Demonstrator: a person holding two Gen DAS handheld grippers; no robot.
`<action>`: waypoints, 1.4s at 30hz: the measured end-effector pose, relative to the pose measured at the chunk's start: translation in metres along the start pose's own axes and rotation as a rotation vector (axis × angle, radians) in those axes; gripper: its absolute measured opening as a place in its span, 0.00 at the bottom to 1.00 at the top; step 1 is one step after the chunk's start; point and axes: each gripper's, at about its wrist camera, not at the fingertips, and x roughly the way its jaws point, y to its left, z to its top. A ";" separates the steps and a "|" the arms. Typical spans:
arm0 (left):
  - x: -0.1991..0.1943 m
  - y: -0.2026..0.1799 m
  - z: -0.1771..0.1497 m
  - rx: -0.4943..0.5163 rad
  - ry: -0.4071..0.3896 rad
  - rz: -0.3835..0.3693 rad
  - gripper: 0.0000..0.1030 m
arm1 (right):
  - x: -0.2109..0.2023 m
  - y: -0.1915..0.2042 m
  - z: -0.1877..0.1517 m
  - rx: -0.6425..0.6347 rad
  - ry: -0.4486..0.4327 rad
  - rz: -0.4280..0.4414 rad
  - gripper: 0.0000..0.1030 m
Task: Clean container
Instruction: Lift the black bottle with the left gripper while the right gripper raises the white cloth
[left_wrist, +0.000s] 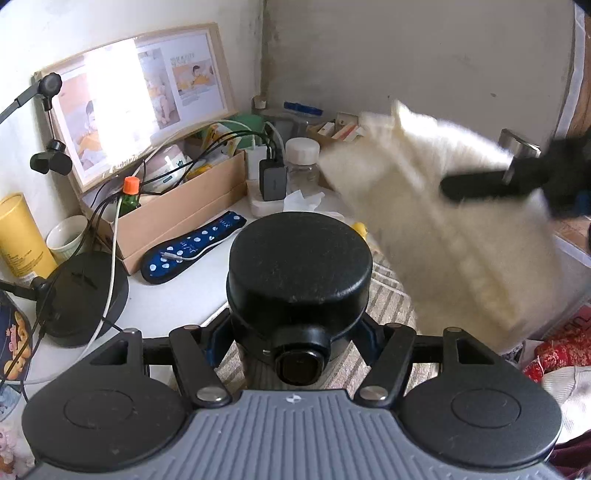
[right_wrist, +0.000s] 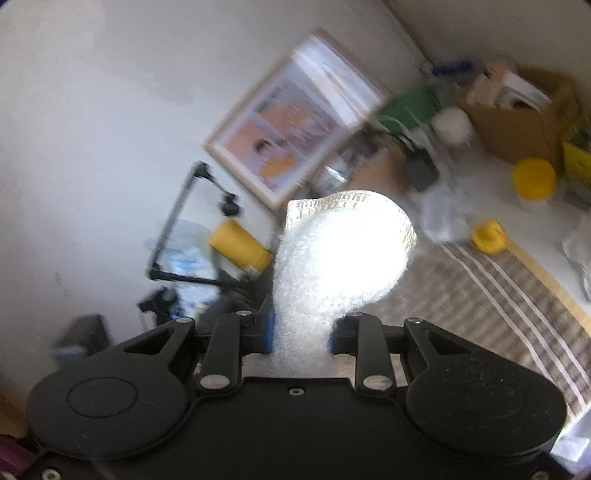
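A black round-lidded container (left_wrist: 299, 266) stands upright between the fingers of my left gripper (left_wrist: 299, 334), which is shut on its body above the striped mat (left_wrist: 388, 306). A white fluffy cloth (right_wrist: 340, 254) is pinched in my right gripper (right_wrist: 301, 332) and stands up brightly lit in the right wrist view. In the left wrist view the same cloth (left_wrist: 454, 229) hangs blurred to the right of the container, slightly apart from it, with a dark finger (left_wrist: 476, 184) of the right gripper over it.
A framed picture (left_wrist: 140, 99) leans on the wall behind a cardboard box (left_wrist: 184, 214) full of clutter and cables. A clear jar with a white lid (left_wrist: 303, 158), a lamp base (left_wrist: 86, 295), a yellow tube (left_wrist: 22, 236) and a small yellow duck (right_wrist: 489, 236) sit around the mat.
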 end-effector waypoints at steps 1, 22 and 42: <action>0.000 0.001 -0.001 -0.003 -0.007 -0.001 0.63 | 0.000 0.008 0.004 -0.018 -0.002 0.014 0.23; 0.000 0.003 -0.005 -0.014 -0.041 0.007 0.63 | 0.071 0.088 0.017 -0.447 0.182 -0.030 0.21; 0.027 0.005 0.023 -0.004 -0.029 0.002 0.63 | 0.037 0.084 0.011 -0.527 0.226 -0.078 0.20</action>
